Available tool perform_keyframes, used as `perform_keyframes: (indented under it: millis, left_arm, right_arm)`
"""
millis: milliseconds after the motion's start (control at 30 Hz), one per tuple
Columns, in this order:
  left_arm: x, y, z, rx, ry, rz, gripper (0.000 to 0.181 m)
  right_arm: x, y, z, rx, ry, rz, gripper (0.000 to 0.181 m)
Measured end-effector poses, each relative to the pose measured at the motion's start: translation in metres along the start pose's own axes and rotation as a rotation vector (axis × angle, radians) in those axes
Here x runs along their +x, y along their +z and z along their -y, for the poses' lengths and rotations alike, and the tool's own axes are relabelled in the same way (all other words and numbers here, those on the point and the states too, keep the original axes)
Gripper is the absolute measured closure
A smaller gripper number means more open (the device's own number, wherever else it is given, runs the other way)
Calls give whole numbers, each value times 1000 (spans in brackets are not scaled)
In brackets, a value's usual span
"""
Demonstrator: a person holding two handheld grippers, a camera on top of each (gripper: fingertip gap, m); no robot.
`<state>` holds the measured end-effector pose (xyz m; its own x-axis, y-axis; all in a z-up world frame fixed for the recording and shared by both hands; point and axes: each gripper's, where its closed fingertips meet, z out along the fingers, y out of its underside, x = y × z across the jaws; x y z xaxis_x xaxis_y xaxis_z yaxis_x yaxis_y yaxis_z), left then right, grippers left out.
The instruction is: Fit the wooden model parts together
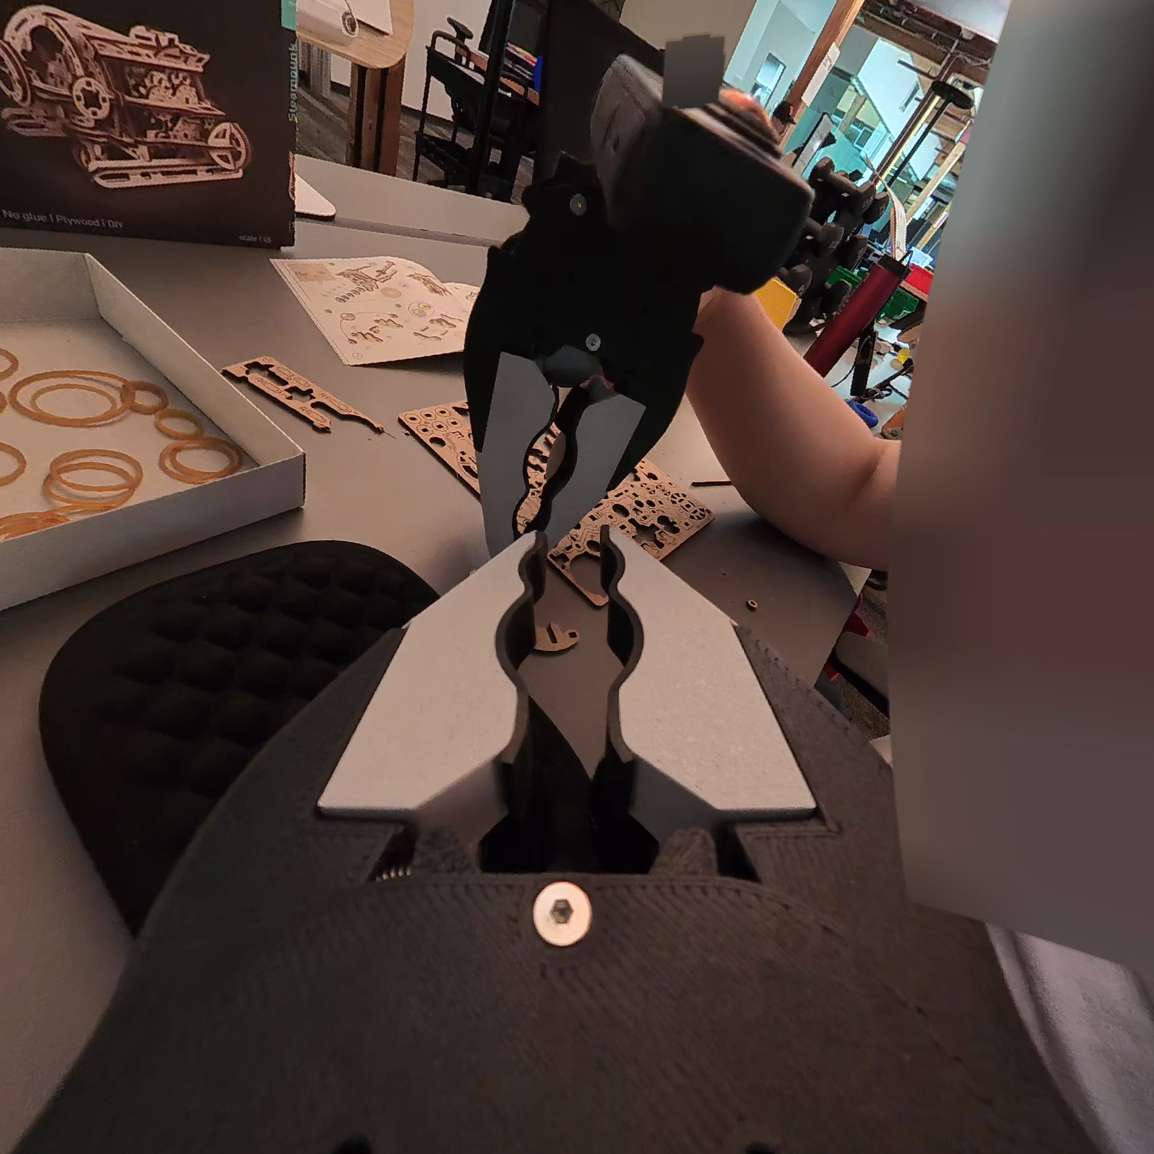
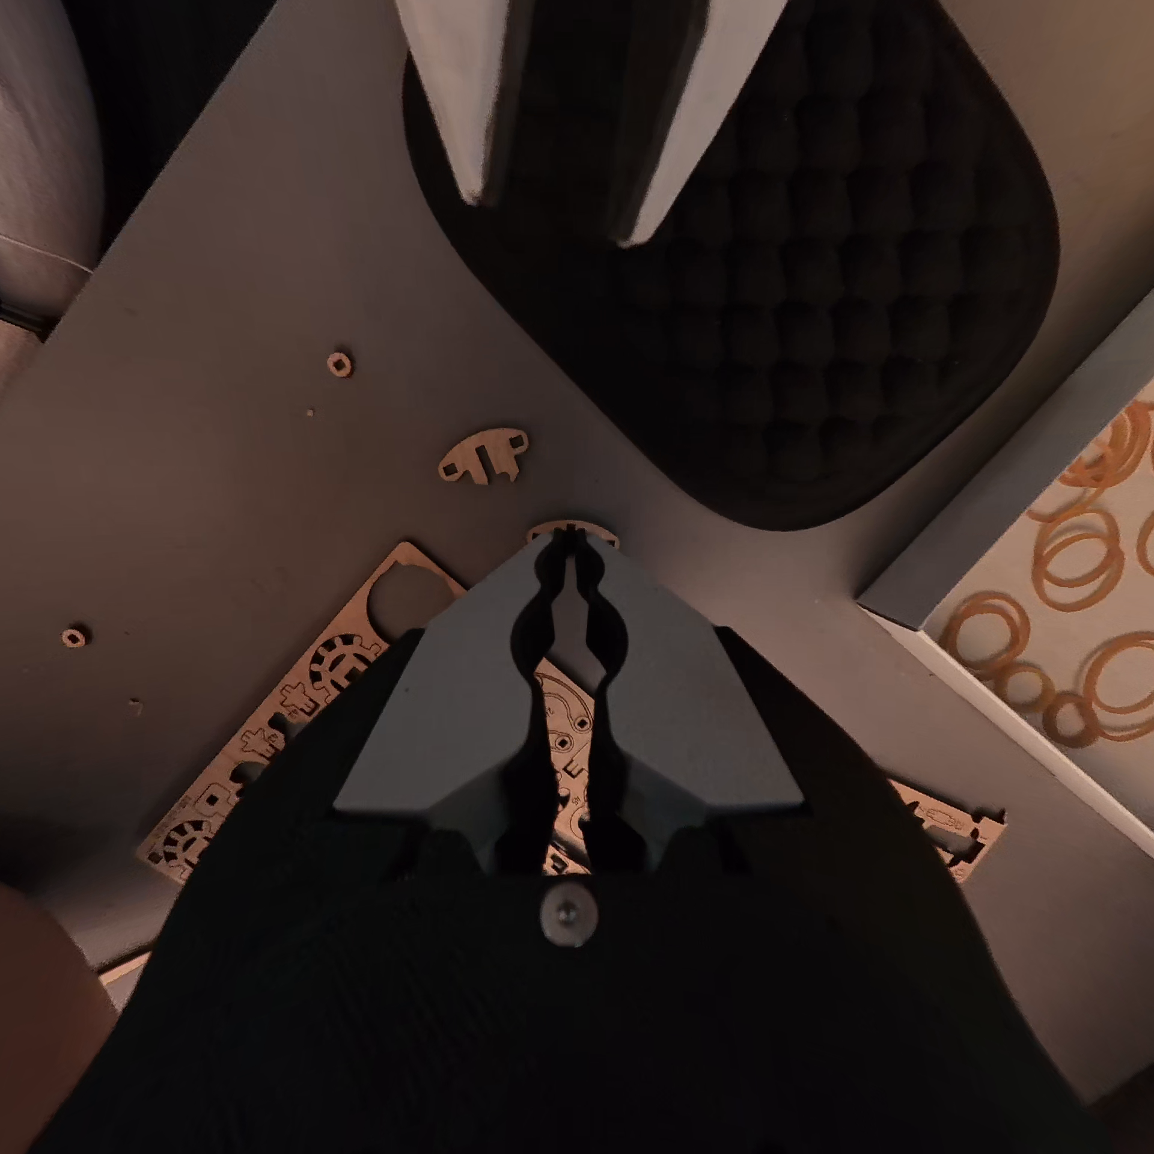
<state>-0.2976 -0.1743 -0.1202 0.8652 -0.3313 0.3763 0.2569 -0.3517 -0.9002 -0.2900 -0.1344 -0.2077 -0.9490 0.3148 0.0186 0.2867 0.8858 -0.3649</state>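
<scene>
My left gripper [image 1: 571, 537] is open and empty, low over the grey table [image 1: 387, 499]. A small slotted wooden part [image 1: 556, 637] lies on the table between its fingers; it also shows in the right wrist view [image 2: 484, 459]. My right gripper [image 2: 568, 536] points down from above, shut on a small half-round wooden part [image 2: 571, 531] at the table surface. In the left wrist view the right gripper [image 1: 524, 524] stands just beyond my left fingertips, which hide its part. The left gripper [image 2: 552, 218] shows at the top of the right wrist view. A laser-cut wooden sheet [image 2: 399, 599] lies under the right gripper.
A black dimpled mat [image 1: 218, 655] lies to the left. A white tray [image 1: 187, 387] holds several rubber bands. A wooden strip [image 1: 300, 393], an instruction sheet [image 1: 387, 306] and the kit box [image 1: 143, 125] lie farther back. A small wooden ring [image 2: 340, 362] lies loose. A person's arm [image 1: 799, 449] rests at the right. One gripper's finger ends stand about 10 cm off the other's.
</scene>
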Motion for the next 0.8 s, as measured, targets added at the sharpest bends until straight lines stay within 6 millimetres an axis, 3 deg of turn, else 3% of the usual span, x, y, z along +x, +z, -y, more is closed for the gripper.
perform_keyframes:
  millis: [367, 800]
  left_arm:
    - [1, 0, -1, -1, -2, -1, 165]
    - [-1, 2, -3, -12, -6, -3, 165]
  right_arm:
    - [1, 0, -2, 69, 38, 42, 180]
    - [4, -11, -1, 304, 159, 19, 180]
